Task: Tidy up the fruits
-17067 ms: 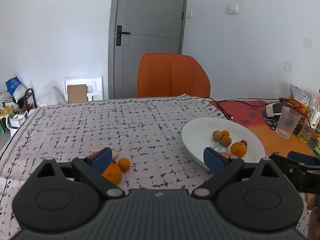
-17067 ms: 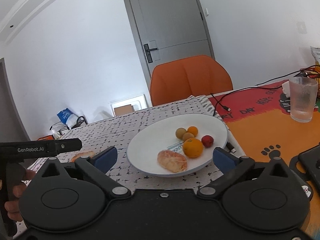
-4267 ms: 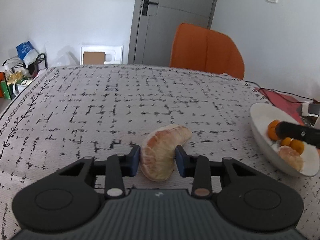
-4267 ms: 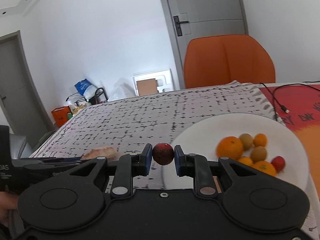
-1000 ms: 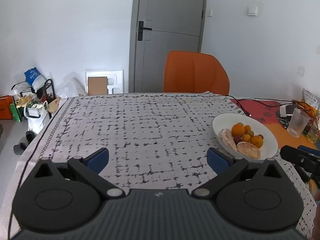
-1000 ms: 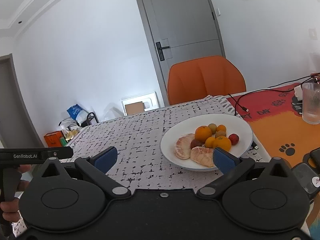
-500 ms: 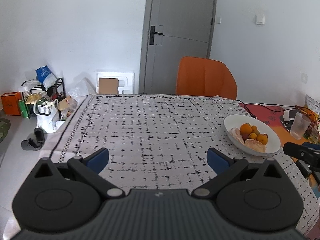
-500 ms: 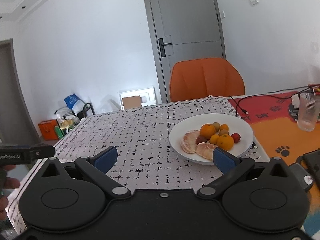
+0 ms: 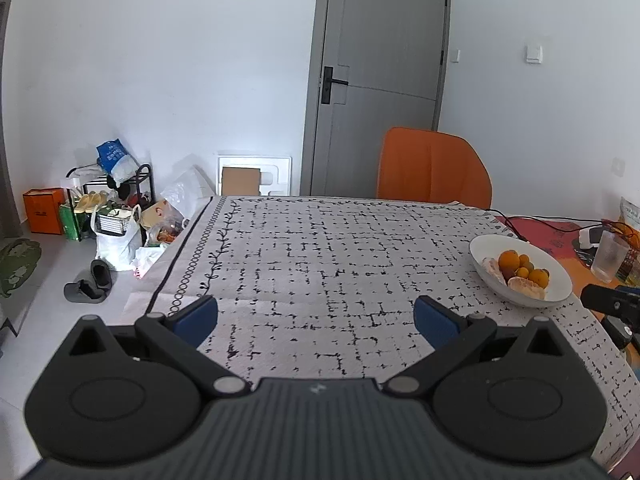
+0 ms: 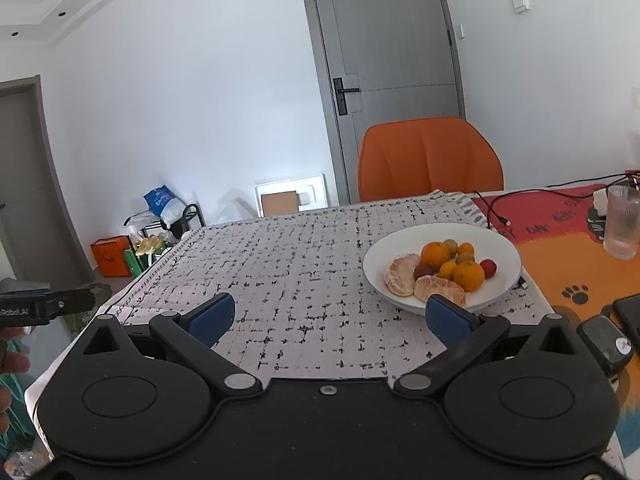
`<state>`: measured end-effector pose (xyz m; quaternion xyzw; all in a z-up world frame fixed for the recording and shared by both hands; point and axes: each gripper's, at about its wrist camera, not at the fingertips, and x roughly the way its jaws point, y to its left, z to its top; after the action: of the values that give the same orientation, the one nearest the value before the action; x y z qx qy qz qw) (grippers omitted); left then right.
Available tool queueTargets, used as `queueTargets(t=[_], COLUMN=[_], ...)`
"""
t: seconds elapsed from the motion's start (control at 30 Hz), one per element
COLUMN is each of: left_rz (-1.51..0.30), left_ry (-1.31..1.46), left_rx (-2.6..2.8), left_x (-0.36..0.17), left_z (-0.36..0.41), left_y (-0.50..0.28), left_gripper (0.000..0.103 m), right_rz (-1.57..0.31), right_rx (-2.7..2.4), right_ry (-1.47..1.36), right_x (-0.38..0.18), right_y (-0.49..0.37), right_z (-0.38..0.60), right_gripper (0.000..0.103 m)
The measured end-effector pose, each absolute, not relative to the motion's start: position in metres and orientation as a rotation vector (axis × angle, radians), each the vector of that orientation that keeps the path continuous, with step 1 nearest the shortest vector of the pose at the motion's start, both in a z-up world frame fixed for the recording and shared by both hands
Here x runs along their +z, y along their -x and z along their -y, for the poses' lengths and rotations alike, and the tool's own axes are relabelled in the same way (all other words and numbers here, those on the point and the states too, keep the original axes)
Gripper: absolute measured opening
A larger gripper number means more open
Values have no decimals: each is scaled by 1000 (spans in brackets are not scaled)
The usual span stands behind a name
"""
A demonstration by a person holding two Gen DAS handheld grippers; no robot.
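Note:
A white plate [image 10: 504, 256] sits at the right side of the patterned tablecloth [image 10: 304, 280] and holds oranges [image 10: 468, 275], two peeled citrus pieces [image 10: 400, 270], small green-brown fruits and red fruits [image 10: 488, 267]. It also shows in the left wrist view [image 9: 560, 286]. My left gripper [image 9: 316, 316] is open and empty, held back above the near table edge. My right gripper [image 10: 328, 316] is open and empty, just in front of the plate. The other gripper's tip shows at each view's edge.
An orange chair [image 10: 430, 160] stands behind the table by a grey door [image 10: 396, 72]. A ribbed glass [image 10: 622, 220], cables and dark devices [image 10: 604, 340] lie on the red-orange mat at right. Bags, a rack and shoes clutter the floor at left [image 9: 112, 220].
Both grippers have pulled back and up from the table, still open and empty. The plate looks smaller and farther away. The fruit has not moved.

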<state>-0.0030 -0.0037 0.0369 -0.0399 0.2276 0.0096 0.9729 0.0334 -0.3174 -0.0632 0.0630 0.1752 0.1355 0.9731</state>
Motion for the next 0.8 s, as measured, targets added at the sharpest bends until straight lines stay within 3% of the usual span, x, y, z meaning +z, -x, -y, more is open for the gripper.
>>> queueTargets(t=[0.8], left_rz=[-469], left_ry=[56], left_rx=[3], left_x=[33], left_z=[2], left_y=[14], left_gripper=[103], right_rz=[-398], right_rx=[281], right_ry=[-92], right_x=[-73], right_y=[-27], right_z=[310], right_gripper=[103])
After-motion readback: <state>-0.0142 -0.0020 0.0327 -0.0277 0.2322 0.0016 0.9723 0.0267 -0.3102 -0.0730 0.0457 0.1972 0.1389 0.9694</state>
